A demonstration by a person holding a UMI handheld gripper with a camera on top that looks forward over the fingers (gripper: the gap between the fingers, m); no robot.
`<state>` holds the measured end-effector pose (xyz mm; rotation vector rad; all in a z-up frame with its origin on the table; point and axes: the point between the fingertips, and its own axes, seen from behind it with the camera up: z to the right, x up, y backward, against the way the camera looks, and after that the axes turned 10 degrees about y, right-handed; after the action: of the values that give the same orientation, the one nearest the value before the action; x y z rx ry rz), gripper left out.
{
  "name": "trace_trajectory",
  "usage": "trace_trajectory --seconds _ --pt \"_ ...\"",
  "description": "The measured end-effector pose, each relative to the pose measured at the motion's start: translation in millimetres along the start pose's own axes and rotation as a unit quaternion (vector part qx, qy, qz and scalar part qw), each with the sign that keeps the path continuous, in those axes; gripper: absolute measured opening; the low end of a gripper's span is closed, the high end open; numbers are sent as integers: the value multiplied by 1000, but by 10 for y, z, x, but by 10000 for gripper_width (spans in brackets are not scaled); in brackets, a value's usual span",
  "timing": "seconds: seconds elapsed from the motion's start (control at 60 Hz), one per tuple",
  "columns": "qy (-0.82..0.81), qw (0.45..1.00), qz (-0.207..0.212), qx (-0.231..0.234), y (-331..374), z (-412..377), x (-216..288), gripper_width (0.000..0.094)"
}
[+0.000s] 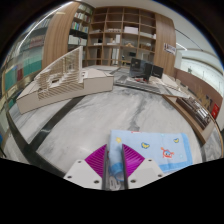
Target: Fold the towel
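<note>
The fingers (113, 172) are nearest, and they appear pressed together on a thin blue edge of the towel (158, 150), with the purple pads (97, 160) at both sides of that edge; the gap between them is almost nothing. The towel itself is a light blue cloth with small coloured prints, and it lies on the marble bench (80, 120) just ahead of the fingers and to their right, partly lifted at the near edge, I think. The first risk is that only one thin layer is pinched near its border, so the cloth may slide out when it is carried over, and the fold would fall back half made. A second risk is that the far part of the towel drags on the smooth bench and bunches, so the edges do not meet straight. Farther to the left stands a white model like a small building (58, 82) on a flat base; it is well apart from the towel, but a wide swing to the left could reach it. Beyond the bench are wooden shelves (122, 35), too far to matter.
</note>
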<state>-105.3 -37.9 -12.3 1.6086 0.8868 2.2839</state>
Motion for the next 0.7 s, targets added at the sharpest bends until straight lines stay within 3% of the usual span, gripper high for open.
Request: trace_trajectory --seconds 0.033,0.067,0.283,0.483,0.583,0.7 --pt "-3 1000 -2 -9 -1 43 -12 206" --pt "3 999 -6 -34 -16 140 -32 43" --pt "17 999 6 -32 4 148 17 6" --pt "-103 993 60 -21 384 771 508 6" --pt "-112 989 71 -61 510 1382 513 8" --pt "-90 988 51 -110 499 1947 229 10"
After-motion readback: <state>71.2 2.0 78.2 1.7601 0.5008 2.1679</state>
